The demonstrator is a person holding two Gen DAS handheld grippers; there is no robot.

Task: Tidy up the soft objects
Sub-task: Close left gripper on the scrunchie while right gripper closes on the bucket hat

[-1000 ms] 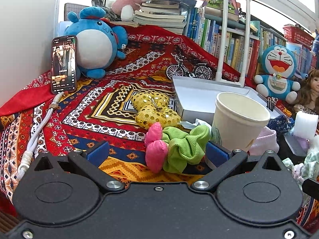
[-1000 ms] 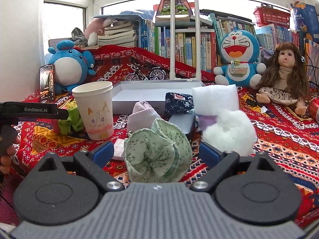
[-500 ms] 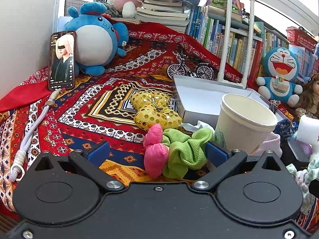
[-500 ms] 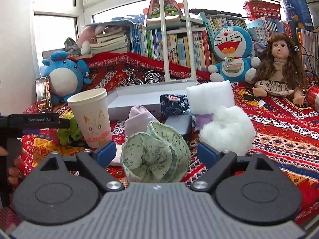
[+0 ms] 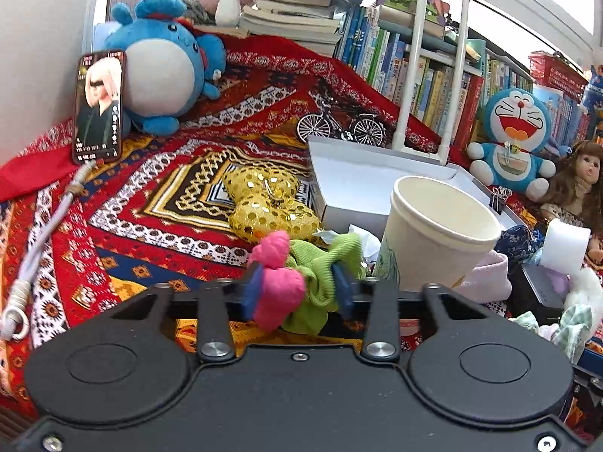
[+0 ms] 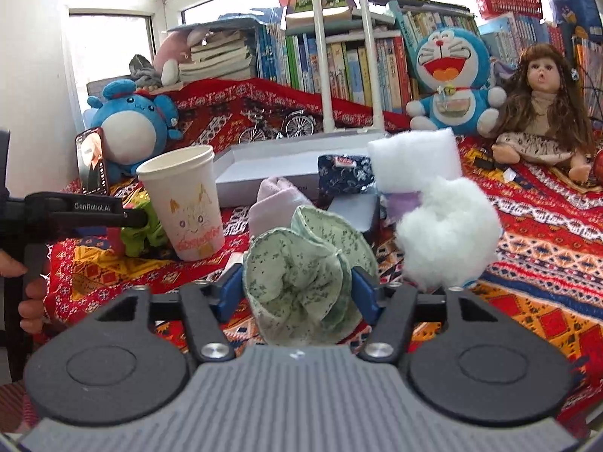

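Scrunchies sit pinched in both tools: the green-and-pink scrunchie (image 5: 297,282) between the left gripper (image 5: 297,290) jaws, the floral scrunchie (image 6: 305,275) between the right gripper (image 6: 297,290) jaws, both low over the patterned surface (image 5: 124,203). A paper cup (image 5: 433,237) stands just right of the left pair, crowding it; cotton fluff (image 6: 448,226) sits beside the right.

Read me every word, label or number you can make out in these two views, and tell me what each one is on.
"GenRobot.AI": white print on the side of the left gripper, seen in the right wrist view.
Paper cup: orange lettering under the cat drawing, too blurred to read.
Book spines: too small to read.
Phone: on-screen text too small to read.
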